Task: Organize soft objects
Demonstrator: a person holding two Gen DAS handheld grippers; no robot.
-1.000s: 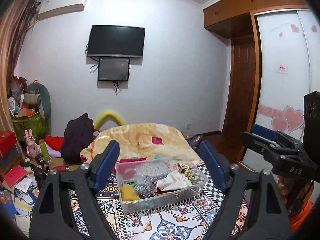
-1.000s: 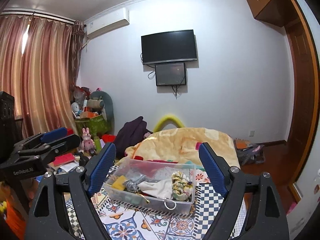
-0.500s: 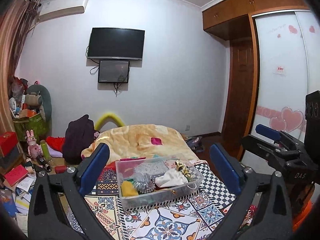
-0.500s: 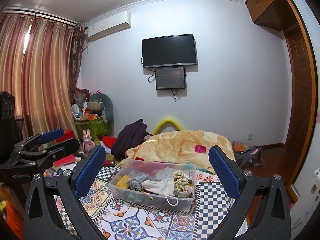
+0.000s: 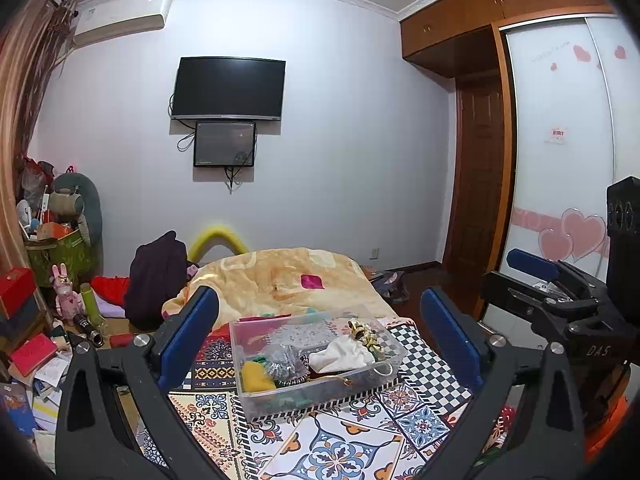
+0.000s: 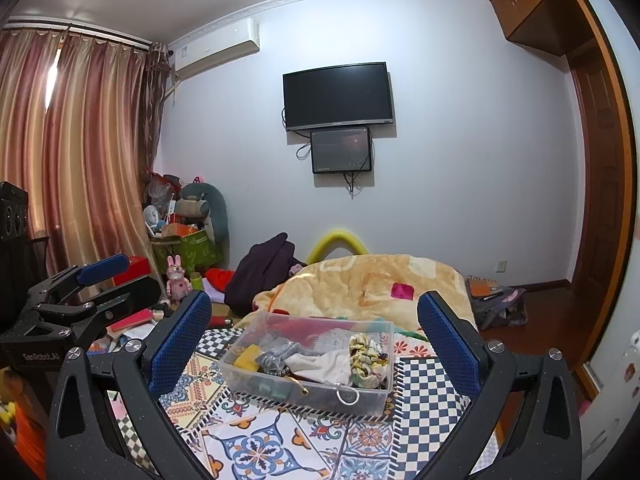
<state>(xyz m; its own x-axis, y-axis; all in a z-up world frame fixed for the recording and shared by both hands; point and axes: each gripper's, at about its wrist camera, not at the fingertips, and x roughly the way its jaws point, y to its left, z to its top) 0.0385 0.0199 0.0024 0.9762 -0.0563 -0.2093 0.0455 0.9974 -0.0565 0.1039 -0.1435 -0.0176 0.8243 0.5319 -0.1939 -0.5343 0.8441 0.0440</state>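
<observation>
Both tools hang in the air, well short of the work. The left gripper (image 5: 320, 336) has its blue pads spread wide with nothing between them, and the right gripper (image 6: 314, 340) is spread just as wide and equally empty.

Low in the centre of each view sits the clear plastic bin (image 5: 376, 390), resting on a patterned cloth (image 5: 336, 444) of checks and floral tiles. Inside it the soft objects are jumbled together: a white cloth (image 5: 344, 354), a yellow piece (image 5: 254, 376) toward the left end, and a gold-patterned scrunchie (image 6: 366, 354) toward the right. A grey glittery bundle lies between them, though what it is cannot be told.

Behind the bin, mid-frame, lies a yellow blanket (image 5: 280, 276), with a dark bag (image 5: 156, 276) just to its left. On the far wall, upper centre, hangs a black TV (image 5: 229, 88) with a small screen (image 5: 225, 144) right below it.

At the left edge of the left view there is heavy clutter: a pink rabbit toy (image 5: 63, 294), boxes and papers. Curtains (image 6: 76, 152) fill the upper left of the right view.

At the right edge of the left view, the other tool's frame juts in, beside the bin rather than over it.
</observation>
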